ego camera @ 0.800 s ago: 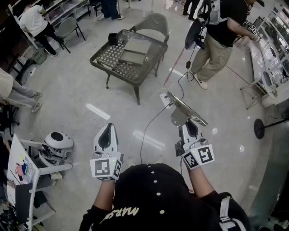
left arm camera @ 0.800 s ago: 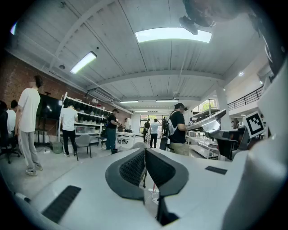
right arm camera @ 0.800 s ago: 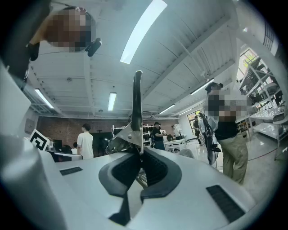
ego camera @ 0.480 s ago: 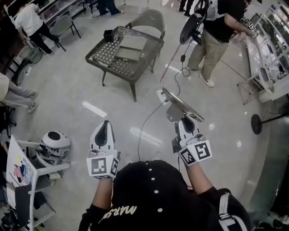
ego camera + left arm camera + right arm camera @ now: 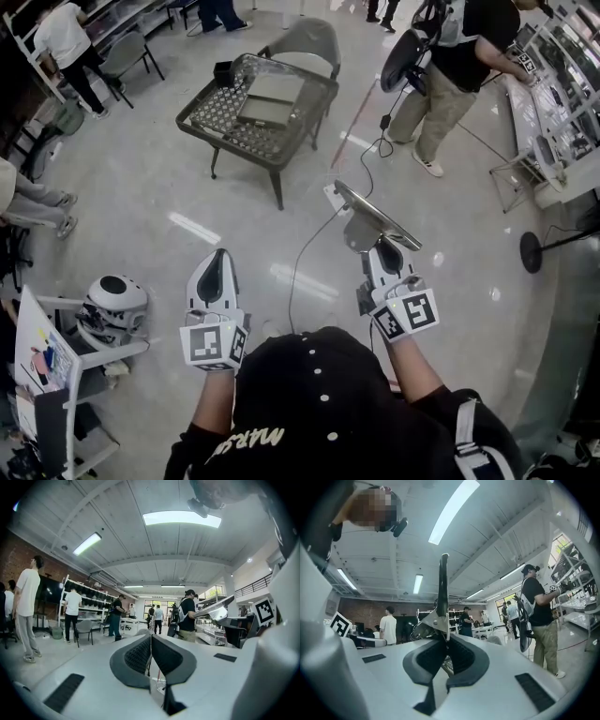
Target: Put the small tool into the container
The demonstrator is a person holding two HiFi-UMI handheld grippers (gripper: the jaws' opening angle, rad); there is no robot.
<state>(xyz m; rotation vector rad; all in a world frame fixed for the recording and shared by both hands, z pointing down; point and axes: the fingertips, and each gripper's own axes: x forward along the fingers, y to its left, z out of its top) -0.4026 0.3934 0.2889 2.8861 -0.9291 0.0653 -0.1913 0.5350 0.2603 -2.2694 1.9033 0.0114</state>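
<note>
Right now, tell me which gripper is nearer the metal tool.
Right. The right gripper grips the metal tool in its jaws; the left gripper is apart, to its left.

Head cam: overhead, steep down on left tool (image 5: 222, 255), right tool (image 5: 379, 247), far tabletop (image 5: 221, 113). Tool cams: close behind own jaws, level, forward; all share black-shirted person (image 5: 469, 42).

I'm standing in a big open lab or workshop hall. Under me is a polished grey floor (image 5: 141, 197) with a loose cable (image 5: 296, 277) trailing across it. Benches (image 5: 555, 94) crowded with gear line the right side, and a person (image 5: 455, 70) works at one. Racks of shelves (image 5: 93, 595) stand by a brick wall (image 5: 21, 557), under long strip lights (image 5: 181, 518) on a bare ribbed ceiling. More people stand about.
</note>
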